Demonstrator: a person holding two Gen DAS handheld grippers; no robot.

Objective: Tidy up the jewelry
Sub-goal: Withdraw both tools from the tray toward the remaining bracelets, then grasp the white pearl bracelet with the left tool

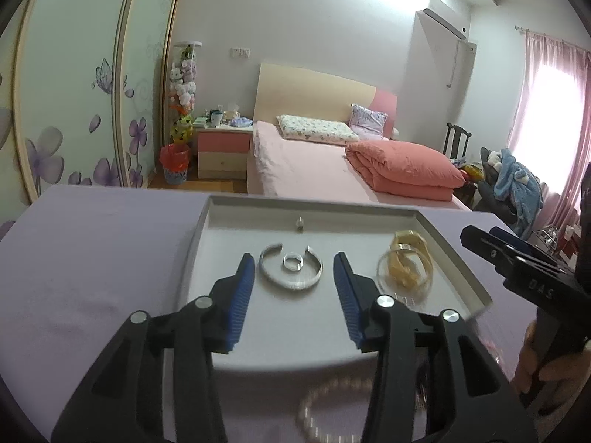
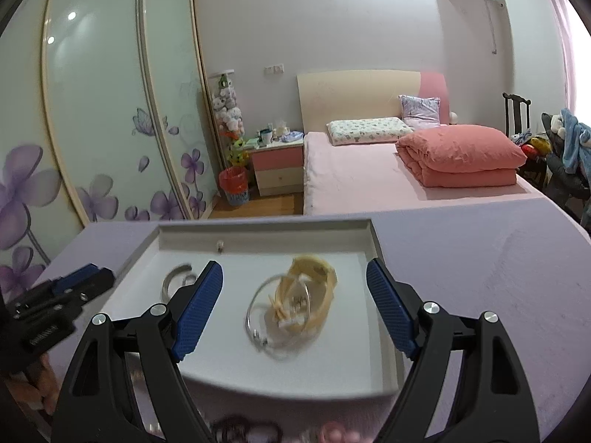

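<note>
A white tray (image 1: pixel 207 229) sits on the lilac table; it also shows in the right wrist view (image 2: pixel 373 236). In it lie an open silver cuff bracelet (image 1: pixel 291 282), a small silver ring (image 1: pixel 292 260) inside the cuff, a tiny earring (image 1: pixel 300 223) at the back, and a heap of gold bangles with a clear bangle (image 1: pixel 404 269), also in the right wrist view (image 2: pixel 299 302). My left gripper (image 1: pixel 293 264) is open and empty above the cuff. My right gripper (image 2: pixel 295 277) is open and empty above the gold heap. A pearl bracelet (image 1: pixel 317 413) lies on the table in front of the tray.
The lilac table (image 1: pixel 92 258) carries the tray. More jewelry pieces lie blurred at the table's near edge (image 2: pixel 243 430). Beyond are a pink bed (image 1: pixel 314 170), a bedside cabinet (image 1: pixel 221 151) and a flowered wardrobe (image 2: pixel 110 129).
</note>
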